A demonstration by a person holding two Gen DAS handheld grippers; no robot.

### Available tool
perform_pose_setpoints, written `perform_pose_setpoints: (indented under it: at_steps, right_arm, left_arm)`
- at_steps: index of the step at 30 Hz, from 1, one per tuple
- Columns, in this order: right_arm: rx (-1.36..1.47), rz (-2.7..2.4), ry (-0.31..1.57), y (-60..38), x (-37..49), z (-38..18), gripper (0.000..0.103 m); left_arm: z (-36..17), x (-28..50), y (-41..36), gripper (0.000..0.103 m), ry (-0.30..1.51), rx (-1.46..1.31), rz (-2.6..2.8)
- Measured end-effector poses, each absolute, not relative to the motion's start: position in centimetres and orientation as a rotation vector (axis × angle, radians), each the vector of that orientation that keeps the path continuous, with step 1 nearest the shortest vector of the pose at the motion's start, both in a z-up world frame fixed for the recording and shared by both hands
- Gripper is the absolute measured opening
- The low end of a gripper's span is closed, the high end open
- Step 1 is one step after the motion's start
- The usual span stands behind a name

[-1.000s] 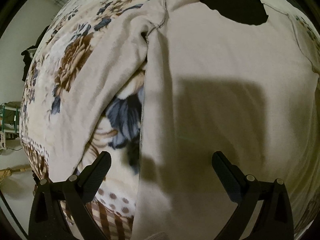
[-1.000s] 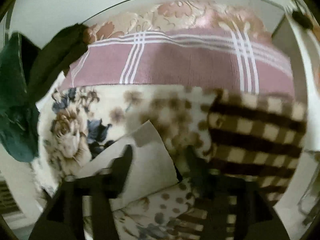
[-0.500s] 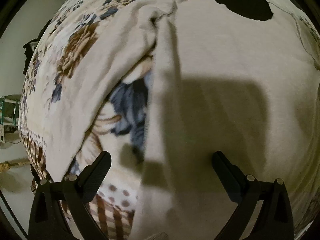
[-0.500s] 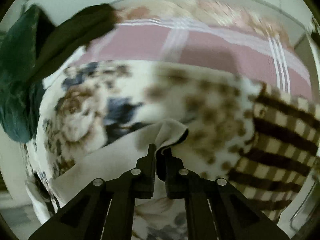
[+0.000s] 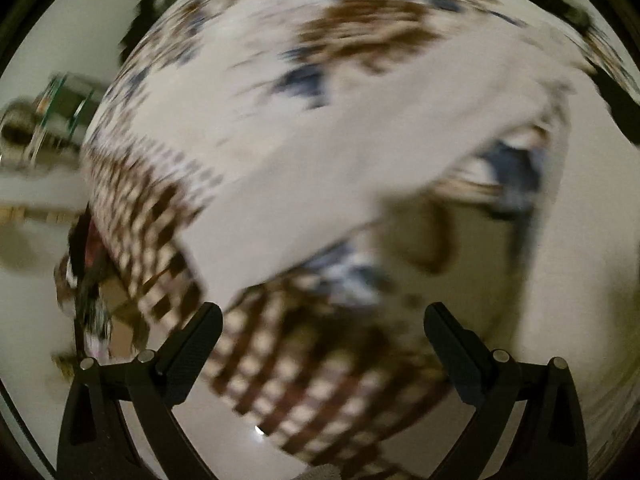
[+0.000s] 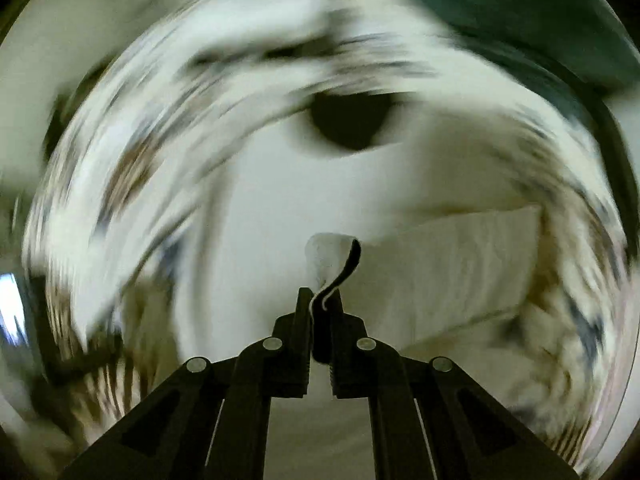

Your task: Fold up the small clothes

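A cream long-sleeved top lies on a floral blanket. In the left wrist view its sleeve [image 5: 320, 184] runs across the middle and its body [image 5: 580, 260] is at the right; the view is blurred. My left gripper [image 5: 322, 340] is open and empty above the blanket's checked border [image 5: 288, 376]. In the right wrist view my right gripper [image 6: 320, 300] is shut on the sleeve cuff [image 6: 330, 256], which curls up between the fingers. The top's body [image 6: 300, 184] and its dark neck opening [image 6: 348, 120] lie beyond.
The floral blanket [image 5: 360, 28] covers the bed. A dark green garment [image 6: 520, 12] lies at the upper right of the right wrist view. Floor and furniture [image 5: 52, 104] show at the left of the left wrist view.
My right gripper shut on the sleeve cuff and has swung round with it over the top's body. My left gripper moved off the top's body toward the blanket's checked edge, still open.
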State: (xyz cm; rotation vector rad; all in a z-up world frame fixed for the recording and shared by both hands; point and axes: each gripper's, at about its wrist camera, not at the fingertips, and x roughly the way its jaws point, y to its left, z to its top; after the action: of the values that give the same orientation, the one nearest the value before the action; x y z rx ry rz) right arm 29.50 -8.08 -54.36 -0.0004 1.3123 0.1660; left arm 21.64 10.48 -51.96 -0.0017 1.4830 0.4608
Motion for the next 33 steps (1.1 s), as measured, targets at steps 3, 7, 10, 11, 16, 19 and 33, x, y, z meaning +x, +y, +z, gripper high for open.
perform_pose_setpoints:
  at_steps: [3,7,10,11,16,19,33]
  right_arm:
    - [-0.217,0.319,1.379,0.5,26.3,-57.9,0.007]
    - [-0.347,0.397,1.444,4.9,22.4,-60.9,0.007]
    - [-0.4,0.42,1.475,6.0,20.3,-61.9,0.007]
    - [-0.413,0.424,1.483,6.2,19.5,-62.1,0.007]
    - [-0.371,0.442,1.538,4.9,18.5,-63.1,0.01]
    - [-0.081,0.453,1.61,1.4,19.4,-62.9,0.016]
    - [0.518,0.23,1.611,-15.0,21.6,-63.2,0.063]
  left_arm:
    - [-51.8,20.1,13.4,0.103,1.474,-0.041,0.533]
    - [-52.0,18.5,15.7,0.103,1.465,-0.05,0.581]
    - [-52.4,17.6,16.8,0.103,1.468,-0.074,0.605]
    - [-52.4,17.3,17.1,0.103,1.47,-0.081,0.61]
    - [-52.6,16.6,18.2,0.103,1.465,-0.167,0.626]
    - [-52.6,16.5,20.0,0.103,1.44,-0.308,0.614]
    - [-57.6,17.4,27.4,0.06,1.368,-0.813,0.623]
